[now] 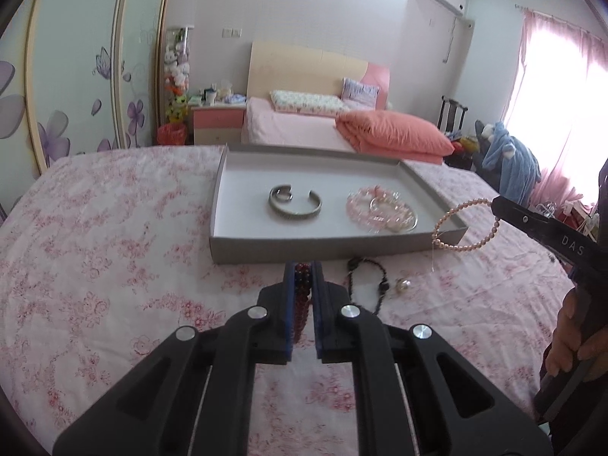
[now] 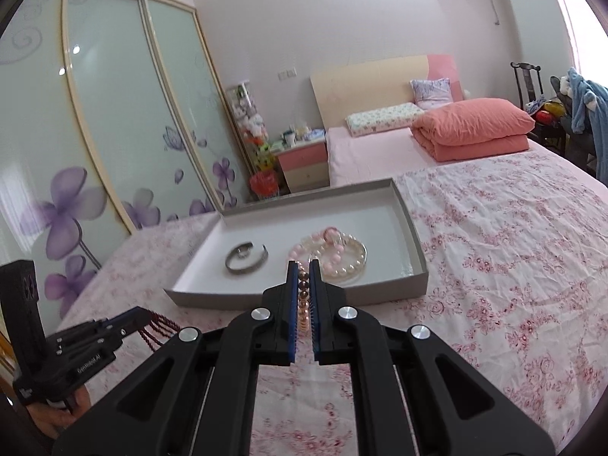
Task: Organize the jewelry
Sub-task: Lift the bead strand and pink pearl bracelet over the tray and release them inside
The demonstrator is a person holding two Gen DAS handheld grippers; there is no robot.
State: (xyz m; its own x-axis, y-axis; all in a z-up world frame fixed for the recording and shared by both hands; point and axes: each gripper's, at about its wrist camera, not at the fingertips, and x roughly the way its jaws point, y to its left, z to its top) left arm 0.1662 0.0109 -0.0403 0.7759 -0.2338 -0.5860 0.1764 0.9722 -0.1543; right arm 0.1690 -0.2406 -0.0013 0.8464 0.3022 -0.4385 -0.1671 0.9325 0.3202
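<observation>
Both my claws pinch beads: left gripper (image 1: 303, 269) clamps a dark red bead strand (image 1: 301, 304), right gripper (image 2: 303, 266) clamps a pink pearl bracelet (image 2: 303, 300). Just beyond lies the grey tray (image 1: 224, 243) holding a silver bangle (image 1: 296, 205) and pink bracelets (image 1: 380, 209); black necklace (image 1: 364, 281) rests on bedspread (image 1: 114, 247).

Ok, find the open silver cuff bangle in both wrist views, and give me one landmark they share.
Left wrist view: the open silver cuff bangle lies left of centre in the shallow grey cardboard tray, beside the pile of pink and white bead bracelets.
Right wrist view: the bangle lies in the tray's near left part, up-left of this tool's tips.
Shared landmark: the folded coral quilt on the bed behind.
</observation>
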